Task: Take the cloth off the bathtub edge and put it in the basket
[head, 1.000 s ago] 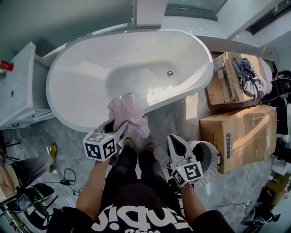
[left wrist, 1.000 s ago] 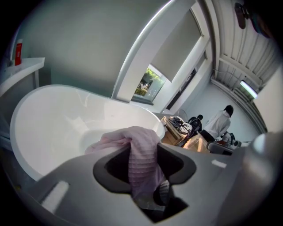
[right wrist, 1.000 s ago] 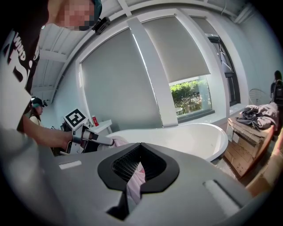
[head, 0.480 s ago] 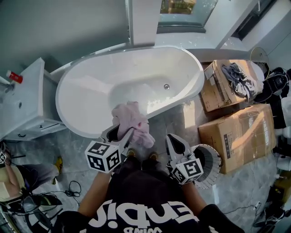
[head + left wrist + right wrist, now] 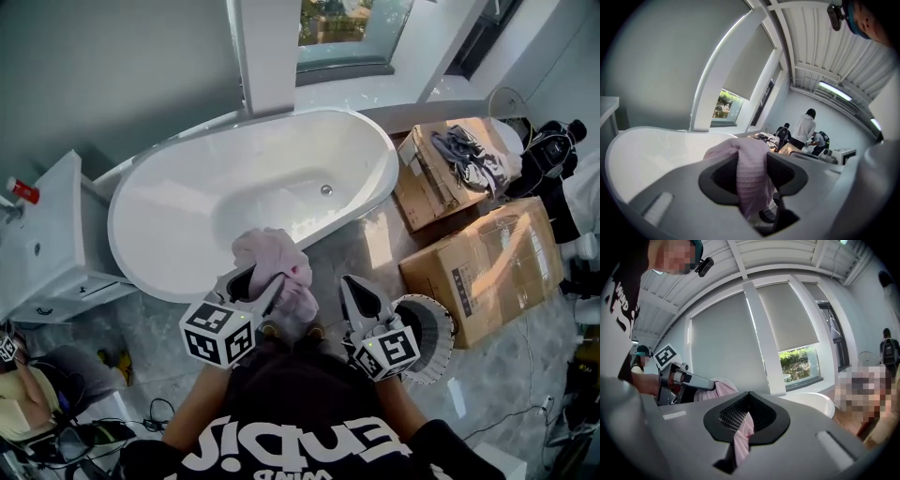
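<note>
Our right gripper (image 5: 361, 292) has its smooth grey jaws pressed together, empty, beside the round white slotted basket (image 5: 436, 328); our left gripper (image 5: 255, 281) pinches the soft pink ribbed cloth (image 5: 279, 264) — bunched, draping down — by the near rim of the glossy oval bathtub (image 5: 150, 220)

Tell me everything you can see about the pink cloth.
The pink cloth is soft, ribbed-looking fabric, bunched and crumpled. The left tongs pinch it mid-length; a fold humps above the jaws and the rest hangs below. It is by the near rim of the white bathtub, not yet in the basket.
</note>
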Motion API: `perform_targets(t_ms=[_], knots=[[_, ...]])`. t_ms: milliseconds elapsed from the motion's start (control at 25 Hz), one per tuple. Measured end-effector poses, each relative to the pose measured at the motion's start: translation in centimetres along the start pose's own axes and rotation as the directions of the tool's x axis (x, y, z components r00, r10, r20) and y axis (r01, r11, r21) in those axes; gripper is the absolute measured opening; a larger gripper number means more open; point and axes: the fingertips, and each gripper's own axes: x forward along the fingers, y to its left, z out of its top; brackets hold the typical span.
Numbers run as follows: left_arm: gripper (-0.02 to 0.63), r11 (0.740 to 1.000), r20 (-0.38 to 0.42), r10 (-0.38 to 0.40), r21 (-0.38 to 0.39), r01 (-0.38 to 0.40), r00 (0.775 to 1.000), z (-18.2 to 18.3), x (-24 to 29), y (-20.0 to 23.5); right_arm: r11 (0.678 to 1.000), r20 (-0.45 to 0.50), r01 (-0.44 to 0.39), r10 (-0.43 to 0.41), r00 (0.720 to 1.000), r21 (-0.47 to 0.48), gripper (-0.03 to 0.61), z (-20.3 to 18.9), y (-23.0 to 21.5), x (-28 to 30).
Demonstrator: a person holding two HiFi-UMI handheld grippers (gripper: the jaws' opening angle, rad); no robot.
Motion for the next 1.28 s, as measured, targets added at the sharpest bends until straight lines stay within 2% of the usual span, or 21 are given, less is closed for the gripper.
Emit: perform_targets(t_ms=[120,240,400,560,760,1000,1280], knots=[[0.172,0.995,-0.03,-0.089,0.045,0.09,0.996,0.2,1.7,-2.1,0.995,0.026,0.096,-0.096,0.995,0.004,0.006,0.3,-1.0,-2.1],[0.172,0.983,-0.064,-0.157,0.082,0.162,0.986,0.1,3.1,-4.3,0.98,0.051,0.199,-0.2,0.978,0.023,0.006,0.7,-2.5,-4.8],[0.173,0.956,-0.118,-0.251,0.126,0.265,0.961,-0.6,5.3,-8.0,0.936,0.087,0.347,-0.351,0.932,0.055,0.006,0.9,-4.9,-9.9],[0.173,0.903,-0.184,-0.369,0.162,0.399,0.911,-1.4,7.7,-12.3,0.85,0.118,0.519,-0.526,0.842,0.089,0.006,0.6,-6.4,-15.6],[0.173,0.815,-0.271,-0.499,0.177,0.552,0.823,-3.0,9.2,-19.3,0.723,0.131,0.674,-0.69,0.712,0.151,0.006,-0.4,-7.2,-23.2],[0.173,0.718,-0.356,-0.591,0.178,0.673,0.724,-5.2,10.8,-26.6,0.591,0.146,0.781,-0.806,0.573,0.2,0.006,-1.3,-8.4,-30.8],[0.173,0.603,-0.462,-0.646,0.18,0.777,0.608,-9.3,12.6,-33.7,0.451,0.163,0.858,-0.892,0.423,0.245,0.006,-2.3,-9.2,-37.5]])
